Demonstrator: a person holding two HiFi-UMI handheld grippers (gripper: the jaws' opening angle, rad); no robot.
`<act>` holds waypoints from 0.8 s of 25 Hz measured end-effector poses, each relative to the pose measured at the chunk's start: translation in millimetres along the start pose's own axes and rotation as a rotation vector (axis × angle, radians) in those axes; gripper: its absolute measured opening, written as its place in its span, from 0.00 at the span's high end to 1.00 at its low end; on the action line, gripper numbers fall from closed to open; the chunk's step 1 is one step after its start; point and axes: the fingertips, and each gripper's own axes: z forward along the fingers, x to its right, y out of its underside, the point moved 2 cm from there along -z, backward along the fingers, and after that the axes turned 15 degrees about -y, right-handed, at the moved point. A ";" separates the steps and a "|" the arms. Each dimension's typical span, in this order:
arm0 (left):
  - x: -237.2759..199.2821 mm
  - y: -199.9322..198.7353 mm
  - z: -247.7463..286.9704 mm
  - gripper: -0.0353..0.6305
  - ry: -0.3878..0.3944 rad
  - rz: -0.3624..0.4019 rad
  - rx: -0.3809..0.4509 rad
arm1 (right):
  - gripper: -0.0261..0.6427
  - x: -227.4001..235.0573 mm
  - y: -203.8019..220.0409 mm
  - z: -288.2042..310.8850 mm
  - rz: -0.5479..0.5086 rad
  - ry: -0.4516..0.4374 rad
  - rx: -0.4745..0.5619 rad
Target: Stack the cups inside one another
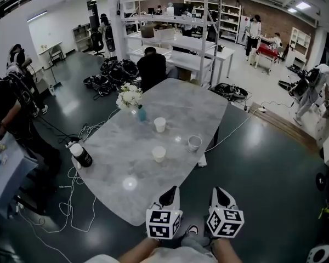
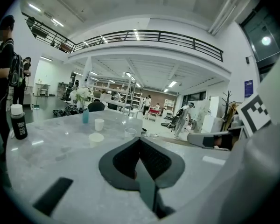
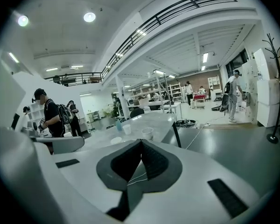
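Three cups stand apart on the grey marble table [image 1: 153, 190]: a white one [image 1: 160, 124] farthest off, a greyish one [image 1: 194, 143] to the right, and a white one [image 1: 159, 154] nearest me. My left gripper [image 1: 171, 190] and right gripper [image 1: 217, 191] hang side by side past the table's near end, well short of the cups. Both are shut and hold nothing. The left gripper view shows the cups [image 2: 96, 139] [image 2: 99, 124] [image 2: 130, 133] beyond the touching jaw tips [image 2: 140, 139]. In the right gripper view the greyish cup [image 3: 147, 133] sits above the closed tips [image 3: 141, 142].
A black bottle with a white cap [image 1: 80, 154] stands at the table's left edge. A blue vase of white flowers [image 1: 132, 100] is at the far left. Cables [image 1: 71, 201] trail over the floor on the left. A person [image 1: 11, 114] stands at the left, another [image 1: 152, 67] sits beyond the table.
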 end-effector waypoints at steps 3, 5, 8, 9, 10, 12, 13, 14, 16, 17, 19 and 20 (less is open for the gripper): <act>13.0 -4.2 26.7 0.95 -0.017 0.000 -0.004 | 0.95 25.0 -9.1 17.5 -0.001 -0.019 -0.013; 21.0 -8.1 44.1 0.95 -0.033 -0.002 -0.010 | 0.95 41.4 -16.3 29.3 -0.001 -0.035 -0.021; 34.6 -15.2 66.8 0.95 -0.059 -0.004 -0.019 | 0.95 65.4 -28.1 44.0 0.001 -0.060 -0.034; 38.9 -15.6 73.8 0.95 -0.068 -0.004 -0.021 | 0.95 73.6 -30.0 48.9 0.002 -0.070 -0.040; 42.3 -14.6 80.4 0.95 -0.079 -0.004 -0.024 | 0.95 81.2 -30.3 54.1 0.002 -0.081 -0.045; 44.0 -9.3 91.5 0.95 -0.106 -0.008 -0.026 | 0.95 92.2 -27.8 65.7 -0.001 -0.108 -0.056; 42.2 -6.3 96.1 0.95 -0.123 -0.013 -0.026 | 0.95 95.0 -26.2 72.4 -0.004 -0.126 -0.061; 39.3 -4.1 100.5 0.95 -0.142 -0.019 -0.027 | 0.95 96.5 -25.2 79.8 -0.008 -0.145 -0.067; 33.3 -2.7 109.4 0.95 -0.182 -0.033 -0.033 | 0.95 99.0 -26.2 96.3 -0.018 -0.185 -0.082; 31.1 -2.9 113.8 0.95 -0.201 -0.040 -0.036 | 0.95 100.6 -27.3 104.7 -0.021 -0.205 -0.091; 28.0 -2.6 120.9 0.95 -0.235 -0.052 -0.046 | 0.95 104.1 -29.3 120.6 -0.025 -0.244 -0.107; 26.2 -1.7 123.6 0.95 -0.252 -0.056 -0.052 | 0.95 105.3 -30.0 128.0 -0.026 -0.262 -0.115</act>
